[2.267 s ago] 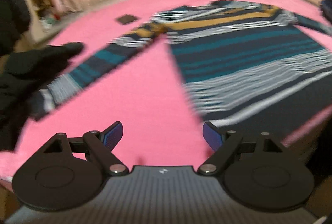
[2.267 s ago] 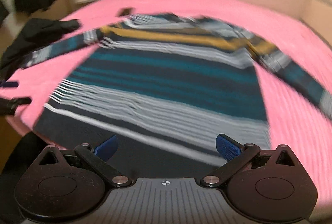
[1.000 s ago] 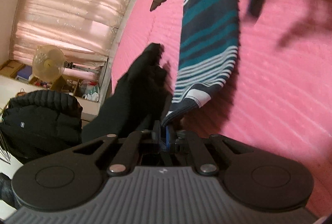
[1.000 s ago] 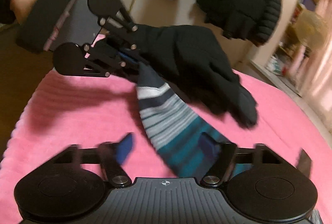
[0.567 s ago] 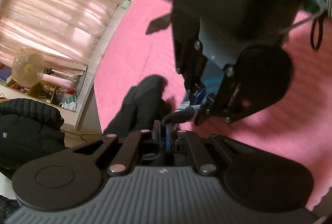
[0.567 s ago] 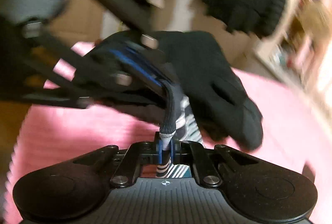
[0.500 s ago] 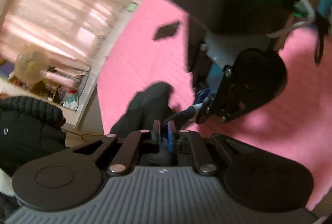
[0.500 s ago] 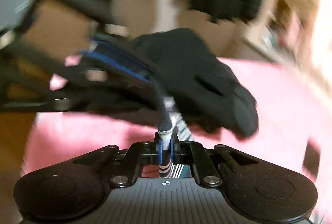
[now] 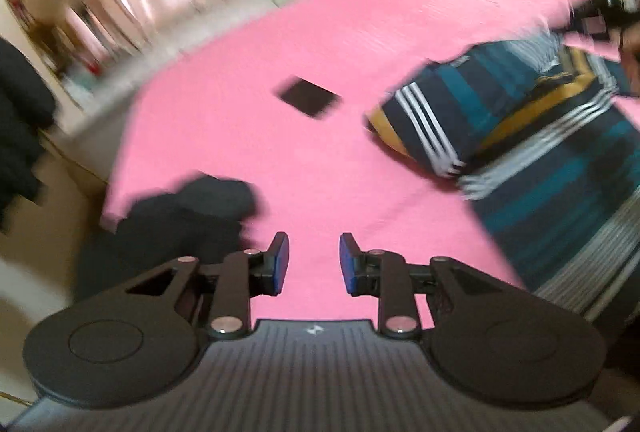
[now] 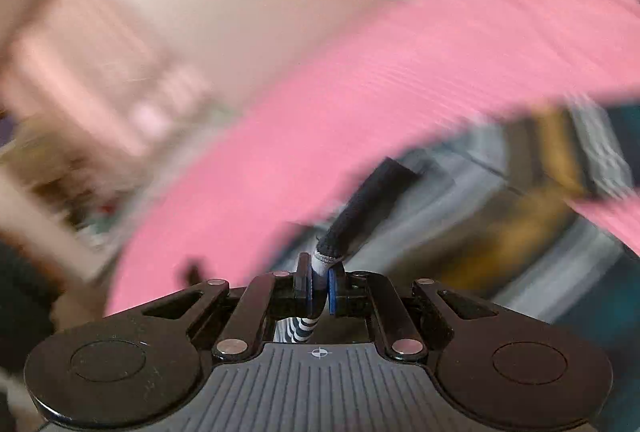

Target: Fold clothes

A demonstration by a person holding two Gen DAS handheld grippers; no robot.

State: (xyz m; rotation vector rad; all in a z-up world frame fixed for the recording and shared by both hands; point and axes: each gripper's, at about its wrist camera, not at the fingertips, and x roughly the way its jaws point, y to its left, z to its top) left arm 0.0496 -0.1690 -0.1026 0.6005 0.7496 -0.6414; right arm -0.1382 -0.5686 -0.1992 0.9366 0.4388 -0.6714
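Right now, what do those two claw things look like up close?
They match. The left claw and right claw each have two black fingers tipped with blue pads, hung on thin black link bars with silver pins. Each has two round black discs beside a grey ribbed body, with a small white mark in the middle. No cables or sleeves show clearly.

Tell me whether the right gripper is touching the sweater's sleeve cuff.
Touching. The right wrist view shows the right gripper with its blue pads closed on the sleeve cuff of the striped sweater.
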